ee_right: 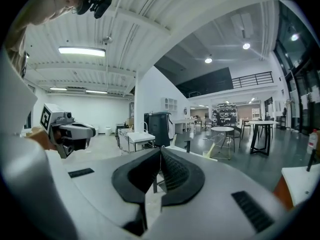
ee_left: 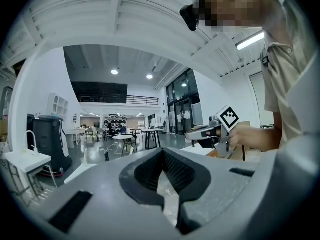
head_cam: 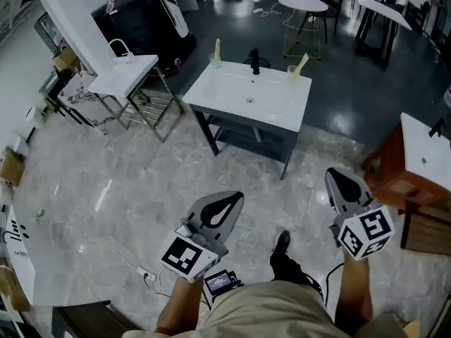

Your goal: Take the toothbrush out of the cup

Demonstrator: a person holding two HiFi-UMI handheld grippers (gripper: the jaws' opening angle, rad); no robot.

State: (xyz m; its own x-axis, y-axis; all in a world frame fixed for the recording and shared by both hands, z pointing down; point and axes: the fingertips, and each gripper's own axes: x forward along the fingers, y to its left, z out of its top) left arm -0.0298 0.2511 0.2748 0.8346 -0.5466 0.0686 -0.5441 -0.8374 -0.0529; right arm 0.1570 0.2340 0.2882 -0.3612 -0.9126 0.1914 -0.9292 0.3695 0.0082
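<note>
Marble floor stretched to the white washbasin stand (head_cam: 246, 98). Left grey gripper (head_cam: 238, 198) was clamped shut, empty. Well ahead, its right-hand pale cup (head_cam: 293, 72) held what looked like a cream toothbrush (head_cam: 302, 62), leaning right. Right grey gripper (head_cam: 331, 174), shut and empty too, sat nearer it.

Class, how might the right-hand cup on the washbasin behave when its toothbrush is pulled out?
The cup looks small, so probably light and tippy. Its toothbrush leans against the rim; a sideways pull may drag it along.
</note>
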